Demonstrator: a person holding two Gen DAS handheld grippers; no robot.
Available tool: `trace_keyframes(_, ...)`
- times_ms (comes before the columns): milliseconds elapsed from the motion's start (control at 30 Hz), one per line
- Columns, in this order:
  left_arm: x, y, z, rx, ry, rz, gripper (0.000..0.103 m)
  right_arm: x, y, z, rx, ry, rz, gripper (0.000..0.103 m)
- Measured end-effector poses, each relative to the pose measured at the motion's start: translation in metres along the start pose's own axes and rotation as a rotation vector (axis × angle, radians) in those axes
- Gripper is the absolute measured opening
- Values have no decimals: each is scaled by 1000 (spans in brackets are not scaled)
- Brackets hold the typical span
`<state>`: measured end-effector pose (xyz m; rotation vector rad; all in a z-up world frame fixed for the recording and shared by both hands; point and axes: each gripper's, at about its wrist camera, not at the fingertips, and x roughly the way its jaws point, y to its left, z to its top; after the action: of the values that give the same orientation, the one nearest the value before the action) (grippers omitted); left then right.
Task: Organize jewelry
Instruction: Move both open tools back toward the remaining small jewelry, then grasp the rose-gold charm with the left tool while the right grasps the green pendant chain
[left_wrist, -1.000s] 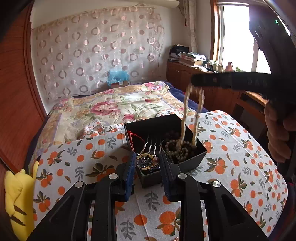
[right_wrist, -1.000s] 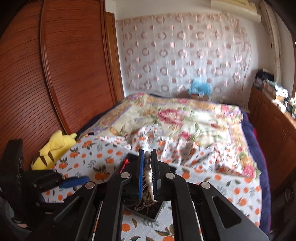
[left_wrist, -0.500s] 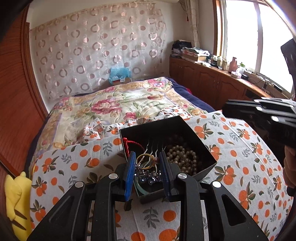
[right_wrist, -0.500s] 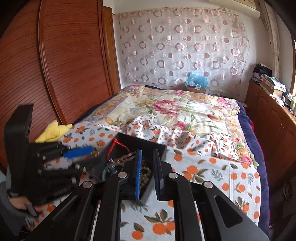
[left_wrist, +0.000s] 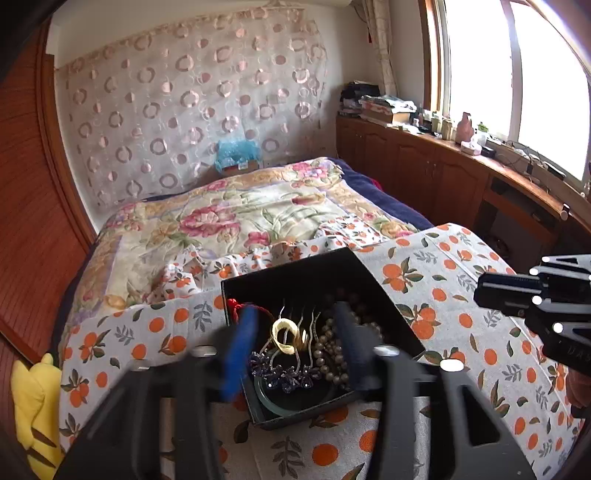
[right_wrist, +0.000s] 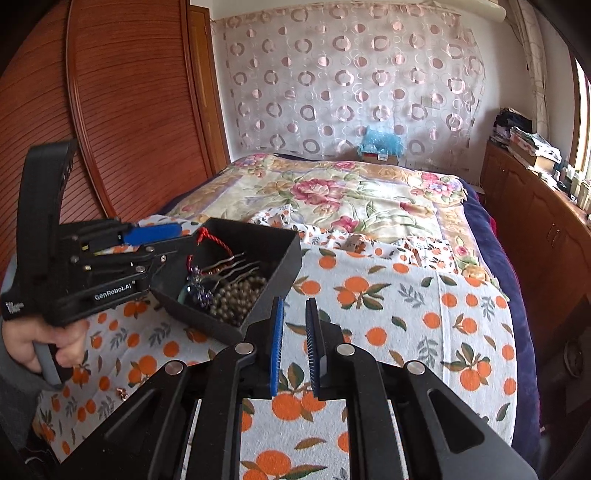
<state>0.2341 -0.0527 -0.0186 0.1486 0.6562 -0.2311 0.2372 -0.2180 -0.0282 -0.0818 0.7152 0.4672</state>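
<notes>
A black open box (left_wrist: 317, 273) sits on the orange-print cloth on the bed; it also shows in the right wrist view (right_wrist: 284, 254). It holds a pearl bead necklace (left_wrist: 332, 354), a silver hair comb with purple flowers (left_wrist: 284, 373), a gold ring piece (left_wrist: 284, 332), a red cord (left_wrist: 236, 306) and a green bangle (left_wrist: 269, 402). My left gripper (left_wrist: 295, 350) is open, blurred, its jaws over the box's near part. My right gripper (right_wrist: 293, 347) is open and empty, to the right of the box above the cloth.
The orange-print cloth (right_wrist: 406, 302) covers the near bed, a floral quilt (right_wrist: 332, 192) lies behind. A yellow plush toy (left_wrist: 33, 406) lies at the left edge. Wooden cabinets (left_wrist: 443, 177) line the right wall, a wooden wardrobe (right_wrist: 129, 110) the left. A small item (right_wrist: 122, 394) lies on the cloth.
My right gripper let the beige bead strand go into the box, opened and drew back to the right. My left gripper opened wider over the box.
</notes>
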Motion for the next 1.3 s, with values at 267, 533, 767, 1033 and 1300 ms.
trace_keyframes(267,-22,4,-18,-19,-10,-18,67,-6,12,-19,-26,10,23,14)
trace_keyframes(533,-46,-3,-41,12,-15,-65,78,-8,30,-51,-53,41,64,29)
trace_keyframes(767,-58,-8,-71,17,13,-94,79,-4,49,-76,-108,102,78,29)
trace_keyframes(1033,-65,2,-113,-47,69,-110,79,5,56,-90,-130,146,100,38)
trace_keyframes(1300,-74,14,-136,-83,99,-105,79,11,63,-96,-163,188,87,42)
